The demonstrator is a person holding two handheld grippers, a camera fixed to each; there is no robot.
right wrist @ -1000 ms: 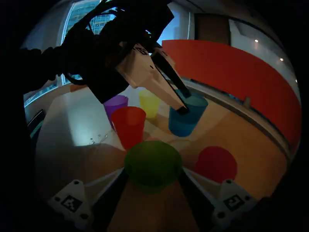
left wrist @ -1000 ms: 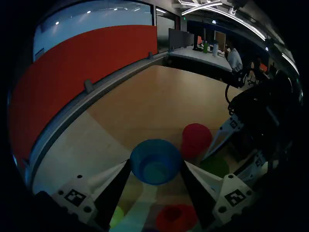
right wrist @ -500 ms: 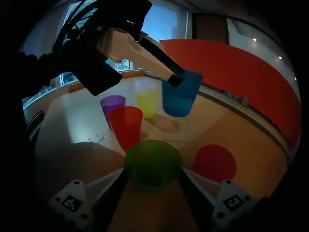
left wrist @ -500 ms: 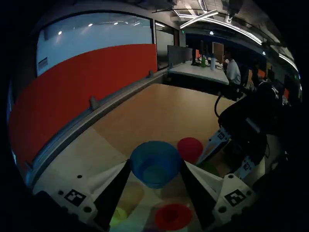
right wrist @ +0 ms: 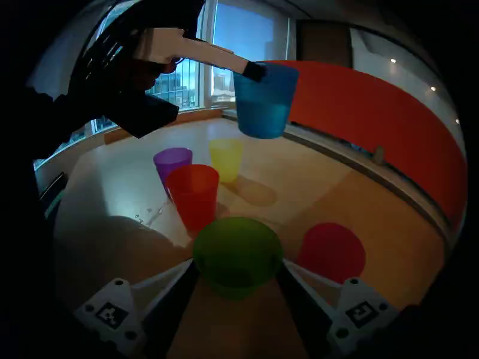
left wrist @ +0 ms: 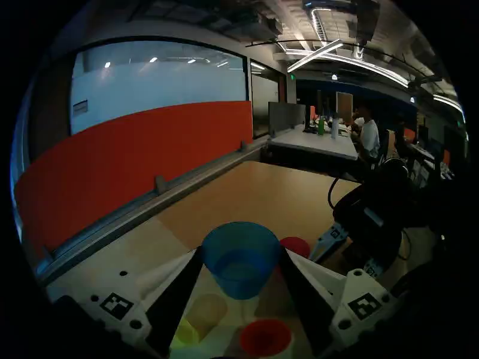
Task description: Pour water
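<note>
My left gripper [left wrist: 240, 269] is shut on a blue cup [left wrist: 240, 263] with water in it, held well above the table. From the right gripper view the same blue cup [right wrist: 264, 100] hangs high at upper middle, held by the left gripper [right wrist: 254, 70]. My right gripper [right wrist: 237, 269] is shut on a green cup [right wrist: 237, 256] low over the table. In the left gripper view the right gripper [left wrist: 347, 251] sits to the right with its white fingers [left wrist: 328, 236] pointing toward me.
On the wooden table [right wrist: 371, 227] stand a red cup [right wrist: 193, 196], a purple cup [right wrist: 172, 166], a yellow cup [right wrist: 227, 158] and a second red cup [right wrist: 332, 254] at right. An orange wall panel [left wrist: 132, 149] runs along the table's far edge. A person sits at a far desk [left wrist: 311, 140].
The left gripper has lifted the blue cup from table level to high above the other cups. The right gripper and green cup have stayed where they were.
</note>
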